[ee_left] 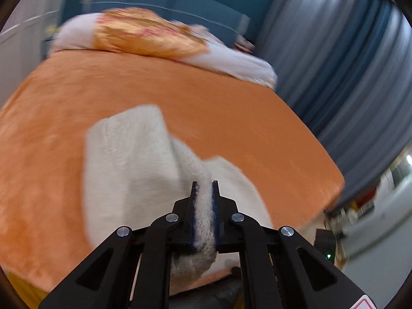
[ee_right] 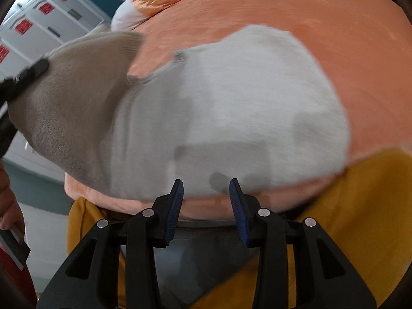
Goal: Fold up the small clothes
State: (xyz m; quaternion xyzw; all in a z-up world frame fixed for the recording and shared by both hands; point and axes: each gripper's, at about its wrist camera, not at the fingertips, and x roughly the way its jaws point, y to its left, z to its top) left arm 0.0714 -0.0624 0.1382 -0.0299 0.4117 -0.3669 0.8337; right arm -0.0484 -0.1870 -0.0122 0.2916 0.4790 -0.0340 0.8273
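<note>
A small cream knitted garment lies on the orange bedspread. My left gripper is shut on one edge of the garment and holds that part lifted off the bed. In the right wrist view the left gripper shows at the far left, with the raised flap of cloth hanging from it. My right gripper stands open at the near edge of the garment, with nothing between its blue pads.
An orange patterned pillow on white bedding lies at the head of the bed. Grey-blue curtains hang to the right, white cupboards to the left. A mustard sheet drapes below the bed's near edge. A person's hand is at lower left.
</note>
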